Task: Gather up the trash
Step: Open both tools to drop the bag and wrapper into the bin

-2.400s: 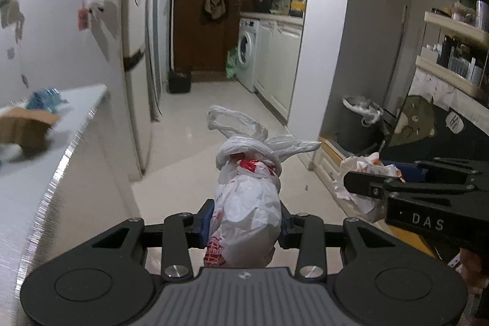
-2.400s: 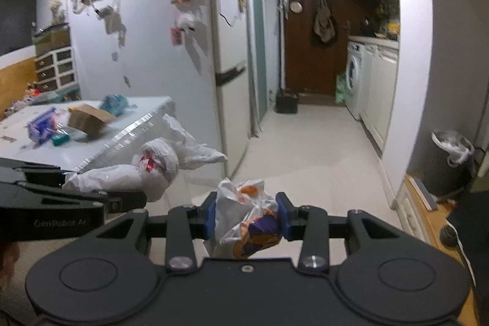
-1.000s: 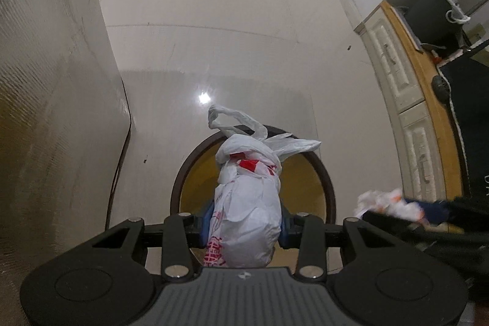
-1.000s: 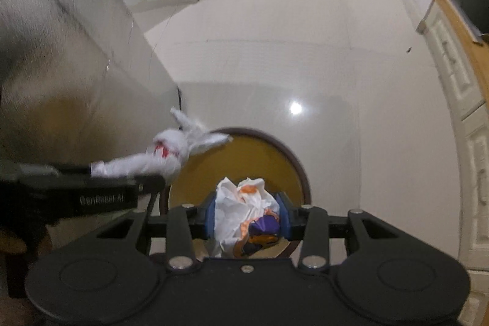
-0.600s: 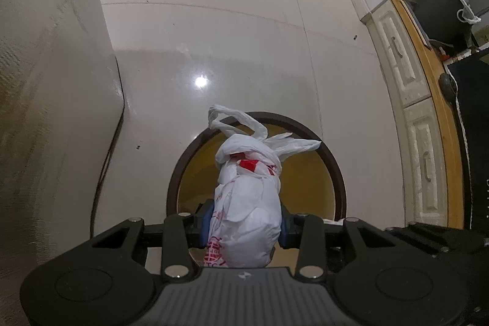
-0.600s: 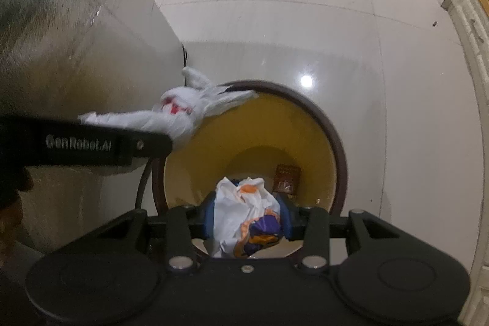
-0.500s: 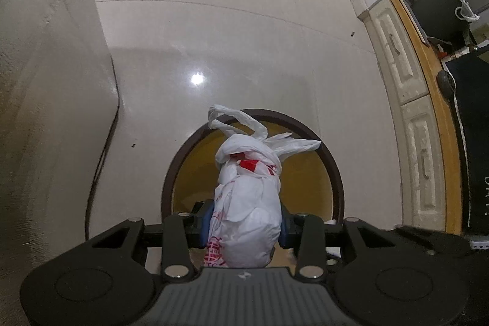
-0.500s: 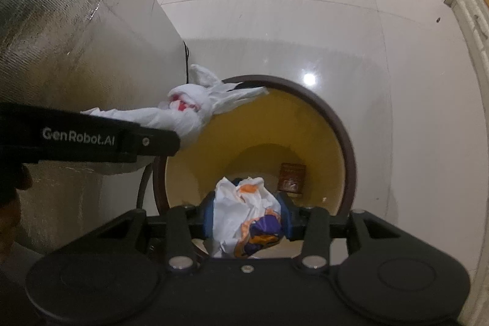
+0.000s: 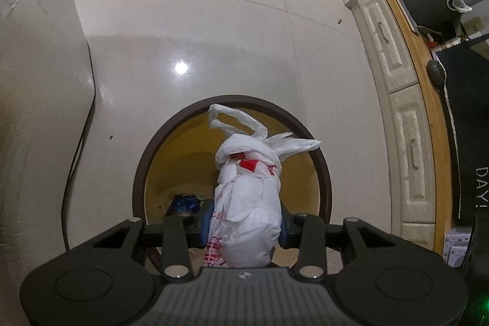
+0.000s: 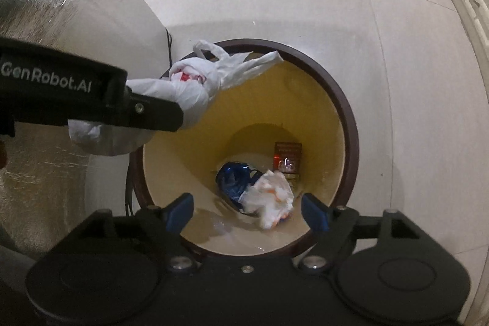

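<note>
Both grippers have descended over the bin. Right gripper: jaws opening, empty; its crumpled wrapper lies at the bin bottom. Left gripper: jaws clamp the knotted bag above the rim for release.

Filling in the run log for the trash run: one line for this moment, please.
left gripper: shut on tied white bag over bin | right gripper: opening, nothing between pads | crumpled wrapper: inside bin
</note>
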The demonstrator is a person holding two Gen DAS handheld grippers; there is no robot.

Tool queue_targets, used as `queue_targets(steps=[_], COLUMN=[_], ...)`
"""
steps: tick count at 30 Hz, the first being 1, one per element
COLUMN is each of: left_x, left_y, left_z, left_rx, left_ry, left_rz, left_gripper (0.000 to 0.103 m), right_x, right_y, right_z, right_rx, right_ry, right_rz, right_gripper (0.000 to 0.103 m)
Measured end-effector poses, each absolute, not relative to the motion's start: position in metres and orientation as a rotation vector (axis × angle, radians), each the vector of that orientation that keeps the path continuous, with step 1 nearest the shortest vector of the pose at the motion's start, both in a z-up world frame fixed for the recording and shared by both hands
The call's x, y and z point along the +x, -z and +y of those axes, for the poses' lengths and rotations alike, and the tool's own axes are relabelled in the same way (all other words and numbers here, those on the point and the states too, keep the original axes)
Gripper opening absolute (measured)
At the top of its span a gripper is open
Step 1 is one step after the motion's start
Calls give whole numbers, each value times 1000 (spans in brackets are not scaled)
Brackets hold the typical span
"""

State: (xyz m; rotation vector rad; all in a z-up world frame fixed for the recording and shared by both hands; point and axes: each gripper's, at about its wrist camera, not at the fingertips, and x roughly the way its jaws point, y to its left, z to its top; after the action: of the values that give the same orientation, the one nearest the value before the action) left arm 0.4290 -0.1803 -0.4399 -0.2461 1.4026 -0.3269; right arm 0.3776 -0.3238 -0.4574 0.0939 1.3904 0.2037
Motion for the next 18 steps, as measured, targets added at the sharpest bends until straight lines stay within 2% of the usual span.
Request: queue_targets(steps=[4,8,10,18], left_x=[432,434,433,424], left_y=[439,438,436,436], left_z=[-185,-187,-189,-188], left_rx=[-231,-225,-211,-159], left_ry=[338,340,337,303], left_rz=[1412,1415,1412,1432], left_gripper=[44,65,70,79], right_x=[375,373,369,364], right_y=[455,458,455,450], right_z=[-324,-319,-320,-329], right_rx=[75,76,84,82], right_ry=[-215,-226,-233,-240], right_rz=[1391,1387,1382,1377], right_gripper=[84,92,96,101])
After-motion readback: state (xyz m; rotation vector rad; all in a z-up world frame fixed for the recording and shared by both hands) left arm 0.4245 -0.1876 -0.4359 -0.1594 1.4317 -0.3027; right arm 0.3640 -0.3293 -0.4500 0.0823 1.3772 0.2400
